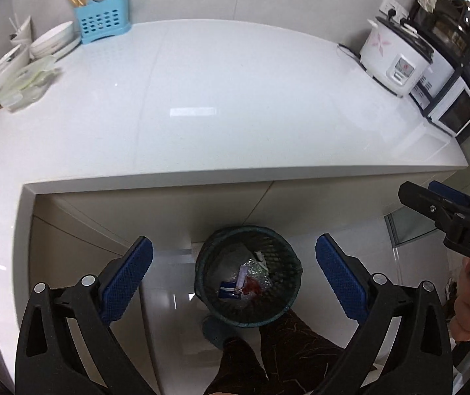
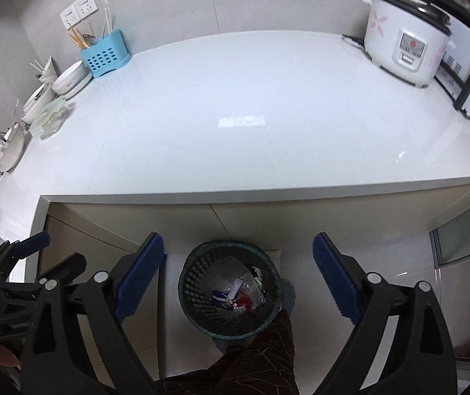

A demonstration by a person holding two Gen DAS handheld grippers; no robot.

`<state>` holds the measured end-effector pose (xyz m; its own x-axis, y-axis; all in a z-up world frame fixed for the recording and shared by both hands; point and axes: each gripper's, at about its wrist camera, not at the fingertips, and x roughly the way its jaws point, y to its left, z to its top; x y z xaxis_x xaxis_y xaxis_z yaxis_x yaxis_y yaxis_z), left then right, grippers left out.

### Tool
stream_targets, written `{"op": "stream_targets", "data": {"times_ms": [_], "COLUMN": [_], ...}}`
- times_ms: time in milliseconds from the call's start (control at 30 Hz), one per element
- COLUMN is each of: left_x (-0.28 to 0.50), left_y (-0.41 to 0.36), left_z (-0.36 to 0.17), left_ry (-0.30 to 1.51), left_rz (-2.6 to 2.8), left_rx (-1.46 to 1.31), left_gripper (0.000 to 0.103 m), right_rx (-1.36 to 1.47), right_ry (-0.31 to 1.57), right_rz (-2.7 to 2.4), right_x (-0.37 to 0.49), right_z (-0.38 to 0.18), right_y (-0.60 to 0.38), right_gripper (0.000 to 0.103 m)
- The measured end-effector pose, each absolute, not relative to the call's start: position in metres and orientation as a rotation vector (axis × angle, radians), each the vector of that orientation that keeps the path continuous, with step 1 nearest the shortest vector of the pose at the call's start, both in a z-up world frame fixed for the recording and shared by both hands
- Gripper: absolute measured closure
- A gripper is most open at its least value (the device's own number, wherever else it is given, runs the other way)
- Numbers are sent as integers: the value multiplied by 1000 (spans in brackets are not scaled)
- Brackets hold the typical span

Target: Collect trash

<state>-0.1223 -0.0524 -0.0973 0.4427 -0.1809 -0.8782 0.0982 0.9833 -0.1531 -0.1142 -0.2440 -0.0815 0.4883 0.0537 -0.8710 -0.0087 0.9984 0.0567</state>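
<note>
A dark mesh waste basket (image 1: pixel 287 256) stands on the floor below the counter's front edge, seen also in the right wrist view as the basket (image 2: pixel 192 276). Inside lie crumpled wrappers (image 1: pixel 245 283), blue, purple, red and clear, the same wrappers (image 2: pixel 235 294). My left gripper (image 1: pixel 234 275) hangs high above the basket, open wide, nothing between its blue pads. My right gripper (image 2: pixel 238 275) hovers over the same basket, also open and empty. Each gripper shows at the edge of the other's view.
The white counter (image 1: pixel 235 105) carries a blue cutlery holder (image 1: pixel 101 19), stacked bowls (image 1: pixel 54 41) and crumpled plastic (image 1: pixel 27 85) at the left, a rice cooker (image 1: pixel 396 56) and microwave (image 1: pixel 445 98) at the right. A person's patterned trouser leg (image 2: pixel 261 349) and slipper (image 1: pixel 215 332) stand beside the basket.
</note>
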Motion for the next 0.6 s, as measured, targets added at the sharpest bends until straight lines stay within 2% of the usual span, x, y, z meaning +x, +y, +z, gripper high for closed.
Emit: {"op": "stream_targets", "data": {"times_ms": [267,600], "left_x": [-141,-157], "left_y": [-27,-44], "left_z": [-61,-41], "left_ry": [1098,1086], "left_rz": [-138,-119], "left_rx": [-132,-100], "left_gripper": [6,6], "right_rx": [61,36], "right_ry": [1087,1104], "right_rz": [28,15], "right_x": [-143,-169], "right_z": [-45,-25], "right_y": [-233,-229], "right_gripper": [14,14]}}
